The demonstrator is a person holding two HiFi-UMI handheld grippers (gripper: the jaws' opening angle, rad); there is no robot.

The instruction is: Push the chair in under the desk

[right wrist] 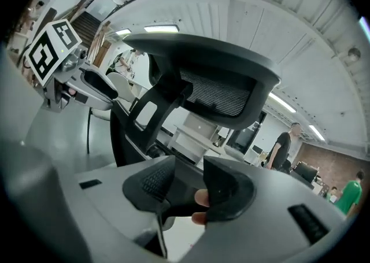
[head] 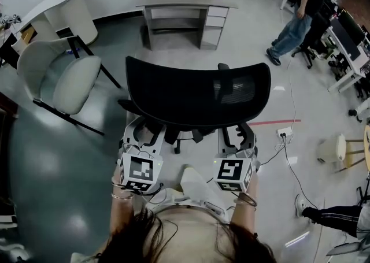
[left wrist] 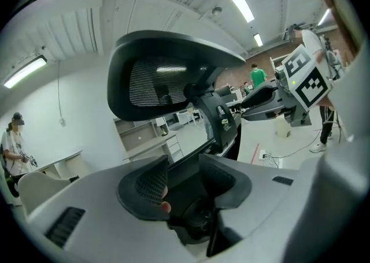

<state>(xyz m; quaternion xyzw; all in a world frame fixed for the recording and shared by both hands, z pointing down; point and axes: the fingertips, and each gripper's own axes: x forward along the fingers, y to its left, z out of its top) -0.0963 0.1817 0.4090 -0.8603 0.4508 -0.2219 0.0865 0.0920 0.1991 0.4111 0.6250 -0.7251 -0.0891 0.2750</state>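
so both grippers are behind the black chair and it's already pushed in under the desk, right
Not pushed in: the head view shows the black chair standing short of the desk, with floor showing between them. The left gripper and right gripper are behind it.

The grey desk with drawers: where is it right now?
In the head view the grey desk stands at top centre, straight beyond the black mesh chair and well apart from it, up and to the right of the white armchair.
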